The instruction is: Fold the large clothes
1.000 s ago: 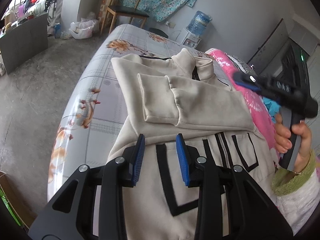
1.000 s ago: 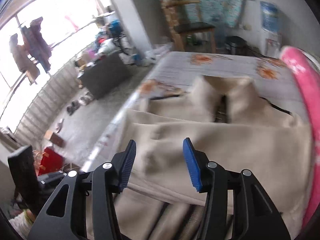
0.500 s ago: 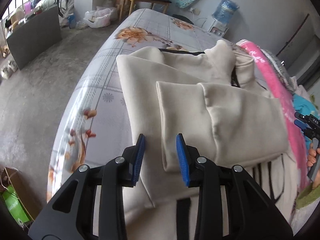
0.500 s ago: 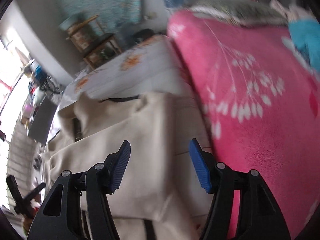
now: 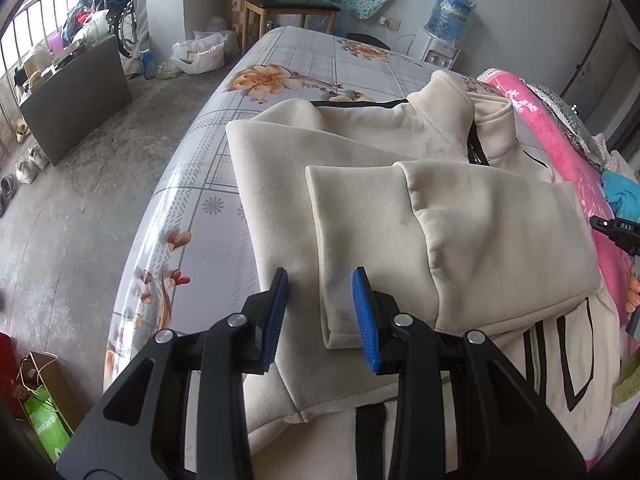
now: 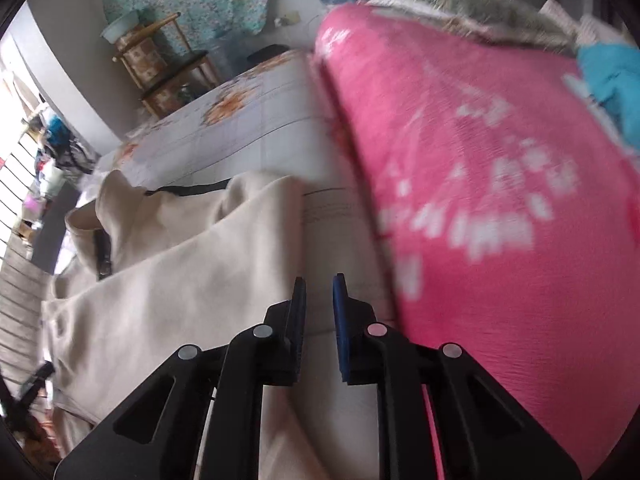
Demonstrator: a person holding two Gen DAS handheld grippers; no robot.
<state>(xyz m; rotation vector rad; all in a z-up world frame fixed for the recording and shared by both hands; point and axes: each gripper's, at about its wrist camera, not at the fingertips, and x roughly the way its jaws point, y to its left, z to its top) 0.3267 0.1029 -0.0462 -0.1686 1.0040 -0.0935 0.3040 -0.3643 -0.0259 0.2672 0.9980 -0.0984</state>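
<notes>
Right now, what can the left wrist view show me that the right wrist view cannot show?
Only the left wrist view: the left gripper above the folded sleeve cuff, black stripes, a water dispenser and shoes. Only the right wrist view: the right gripper, its jaws just closing and nearly together at the jacket's edge. Both: the beige jacket, floral sheet, pink blanket.

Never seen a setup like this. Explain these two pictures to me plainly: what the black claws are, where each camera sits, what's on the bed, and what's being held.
There is no robot: a person holds a two-finger clamp in each hand, each with a camera looking along its blue-padded fingers. One picture is from the left gripper, the other from the right gripper. On the floral bed sheet lies a beige jacket, sleeves folded across it, beside a pink blanket. The left stands open over a cuff. The right's jaws have just been closing at the jacket's edge; a grip is unclear.
</notes>
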